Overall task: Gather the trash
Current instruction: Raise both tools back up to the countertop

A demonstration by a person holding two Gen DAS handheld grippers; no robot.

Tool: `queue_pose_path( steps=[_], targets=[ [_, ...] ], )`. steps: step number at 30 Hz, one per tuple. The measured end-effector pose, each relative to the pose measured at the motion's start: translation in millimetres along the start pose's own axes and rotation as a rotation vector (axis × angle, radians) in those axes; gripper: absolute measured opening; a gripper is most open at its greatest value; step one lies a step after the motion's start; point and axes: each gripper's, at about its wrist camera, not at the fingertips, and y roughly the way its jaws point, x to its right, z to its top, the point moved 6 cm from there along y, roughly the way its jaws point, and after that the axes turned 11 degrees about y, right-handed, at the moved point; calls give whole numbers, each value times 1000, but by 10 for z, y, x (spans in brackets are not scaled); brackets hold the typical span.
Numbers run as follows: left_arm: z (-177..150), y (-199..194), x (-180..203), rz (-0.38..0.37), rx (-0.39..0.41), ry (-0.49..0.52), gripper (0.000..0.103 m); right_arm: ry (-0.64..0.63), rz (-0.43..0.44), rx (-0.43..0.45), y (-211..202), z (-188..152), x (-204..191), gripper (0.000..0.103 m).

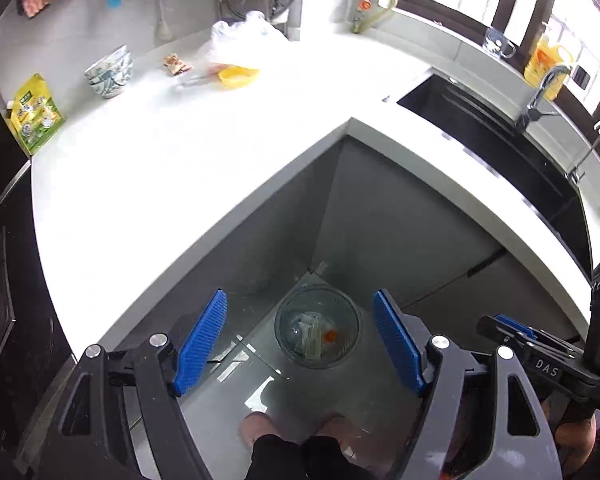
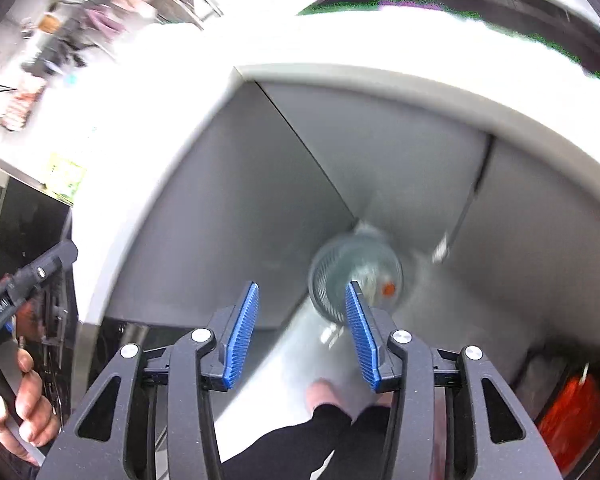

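A round mesh trash bin [image 1: 318,326] stands on the floor in the inner corner of the white counter [image 1: 188,152]. It holds a clear bottle, paper and an orange cap. My left gripper [image 1: 300,340] is open and empty, high above the bin. My right gripper [image 2: 302,332] is open and empty, also above the bin [image 2: 354,276], which is blurred in the right wrist view. On the counter lie a crumpled wrapper [image 1: 177,65], a yellow scrap [image 1: 238,75] and a white plastic bag [image 1: 242,40].
A patterned bowl [image 1: 110,72] and a green-yellow packet [image 1: 34,116] sit on the counter's left. A black sink [image 1: 496,148] with tap and an oil bottle [image 1: 546,62] are at the right. The person's feet [image 1: 292,432] stand before the bin.
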Motion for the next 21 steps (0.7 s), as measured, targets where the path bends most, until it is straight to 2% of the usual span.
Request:
queue_pose_path(
  steps=[4, 6, 11, 14, 17, 21],
  targets=[
    [218, -256, -290, 50, 40, -50, 75, -55, 39, 55, -200, 304, -367, 52],
    [368, -408, -460, 74, 62, -71, 76, -76, 53, 70, -209, 425, -542, 52],
    [761, -495, -931, 113, 110, -95, 80, -85, 74, 87, -110, 807, -978, 54],
    [1035, -382, -1209, 134, 133, -87, 81, -99, 83, 96, 21, 1086, -1346, 54],
    [1377, -204, -1513, 137, 153, -75, 81, -123, 68, 139, 195, 1461, -1709, 58],
    [1827, 79, -1935, 125, 162, -76, 81, -125, 51, 151, 501, 1910, -2149, 60]
  ],
)
